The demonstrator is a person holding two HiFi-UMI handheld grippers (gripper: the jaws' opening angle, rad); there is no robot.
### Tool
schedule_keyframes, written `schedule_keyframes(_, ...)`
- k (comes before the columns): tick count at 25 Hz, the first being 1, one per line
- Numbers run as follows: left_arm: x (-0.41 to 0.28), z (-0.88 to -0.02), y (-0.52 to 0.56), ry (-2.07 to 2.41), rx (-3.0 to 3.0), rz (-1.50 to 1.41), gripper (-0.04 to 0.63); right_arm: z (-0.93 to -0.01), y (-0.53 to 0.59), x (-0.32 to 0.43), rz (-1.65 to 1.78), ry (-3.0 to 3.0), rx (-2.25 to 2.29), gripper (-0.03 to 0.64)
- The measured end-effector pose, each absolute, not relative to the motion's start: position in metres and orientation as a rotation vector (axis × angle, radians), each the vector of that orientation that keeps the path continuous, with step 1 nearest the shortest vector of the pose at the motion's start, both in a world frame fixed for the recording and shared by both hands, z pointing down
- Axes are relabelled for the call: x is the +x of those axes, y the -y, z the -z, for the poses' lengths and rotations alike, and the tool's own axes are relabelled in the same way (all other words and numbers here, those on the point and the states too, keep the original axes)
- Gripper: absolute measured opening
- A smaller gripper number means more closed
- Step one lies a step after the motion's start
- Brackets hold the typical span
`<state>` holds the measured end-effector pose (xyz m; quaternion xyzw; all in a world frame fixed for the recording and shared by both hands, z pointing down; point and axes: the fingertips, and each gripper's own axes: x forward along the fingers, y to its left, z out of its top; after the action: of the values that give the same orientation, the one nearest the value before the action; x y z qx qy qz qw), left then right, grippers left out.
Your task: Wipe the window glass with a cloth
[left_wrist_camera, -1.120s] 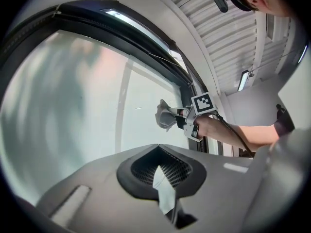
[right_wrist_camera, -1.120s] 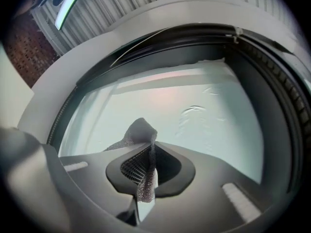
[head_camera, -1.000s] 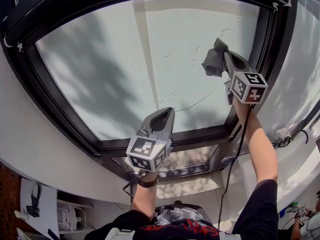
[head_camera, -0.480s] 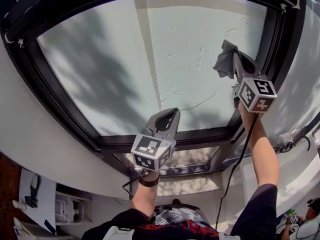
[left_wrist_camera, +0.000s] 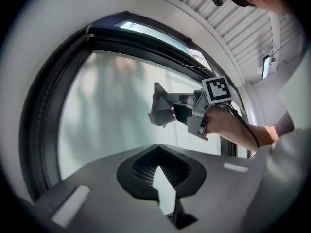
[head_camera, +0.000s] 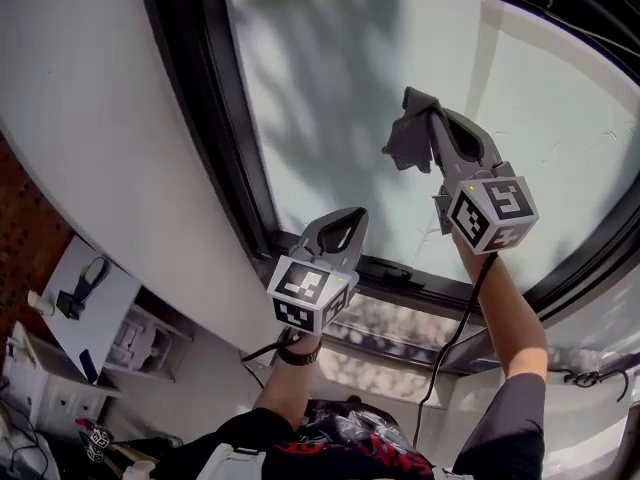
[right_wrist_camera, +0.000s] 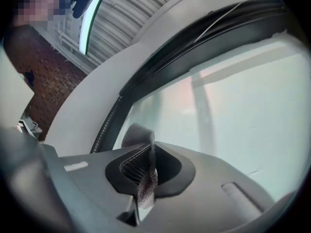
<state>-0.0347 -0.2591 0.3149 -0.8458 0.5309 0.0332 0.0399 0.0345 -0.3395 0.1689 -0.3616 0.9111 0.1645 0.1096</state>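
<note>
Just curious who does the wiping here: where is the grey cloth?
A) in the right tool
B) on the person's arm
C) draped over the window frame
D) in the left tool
A: the right gripper view shows the grey cloth pinched in the jaws of the right tool, while the left tool holds nothing.

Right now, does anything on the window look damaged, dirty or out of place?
Only faint thin marks on the pale frosted window glass, right of the bunched grey cloth pinched in the right gripper. They look like scratches or streaks; I cannot tell which. Nothing else stands out.
</note>
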Motion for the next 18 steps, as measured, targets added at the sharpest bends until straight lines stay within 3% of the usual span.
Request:
schedule_keyframes(10,-0.206,-0.313,0.223,-1.971,-2.339,-0.159,0.000,-0.214,0.354,-0.206,-0.347,-2.866,-0.754,0.017)
schedule_keyframes(18,-0.253,-0.301,0.195,-2.021,-2.279,-0.173,0.000,-0.232,0.362,-0.261,-0.435,-2.941,-0.821,0.017)
